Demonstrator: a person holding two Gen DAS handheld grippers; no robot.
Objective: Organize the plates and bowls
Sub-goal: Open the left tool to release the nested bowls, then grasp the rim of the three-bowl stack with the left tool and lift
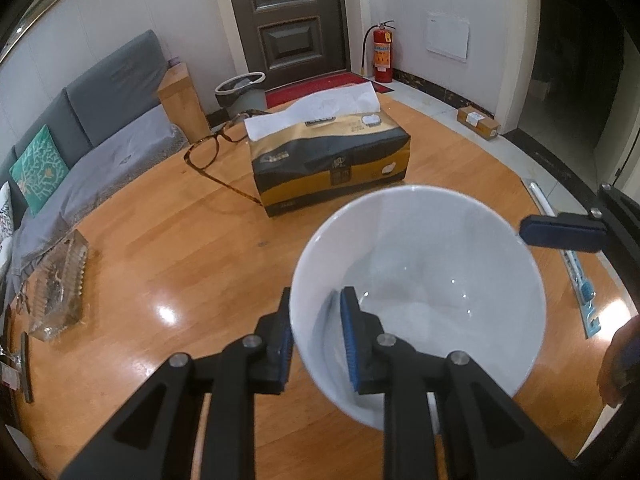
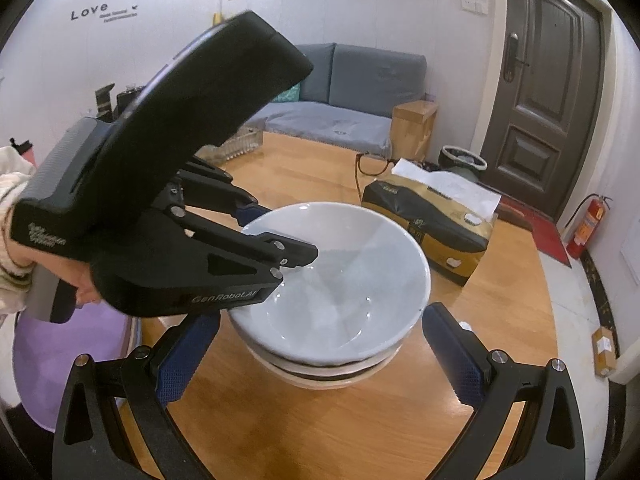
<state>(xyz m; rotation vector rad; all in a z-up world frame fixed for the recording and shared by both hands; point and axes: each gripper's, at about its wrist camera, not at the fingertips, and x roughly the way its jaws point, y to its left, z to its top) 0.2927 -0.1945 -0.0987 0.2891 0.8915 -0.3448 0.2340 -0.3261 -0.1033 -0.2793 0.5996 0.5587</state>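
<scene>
A white bowl [image 1: 424, 280] fills the lower right of the left wrist view. My left gripper [image 1: 316, 344] is shut on its near rim, one finger inside and one outside. In the right wrist view the same white bowl [image 2: 344, 280] sits on top of a stack of dishes [image 2: 332, 372] on the round wooden table [image 2: 320, 432]. The left gripper [image 2: 276, 236] clamps the bowl's left rim there. My right gripper [image 2: 320, 356] is open, its fingers spread on either side of the stack and apart from it. One right finger [image 1: 560, 232] shows beside the bowl in the left wrist view.
A black and gold tissue pack [image 1: 332, 160] lies behind the bowl, with glasses [image 1: 216, 152] to its left. A clear glass tray [image 1: 60, 280] sits at the table's left edge. A sofa [image 1: 100, 128], bin [image 1: 240, 92] and door [image 1: 292, 16] stand beyond the table.
</scene>
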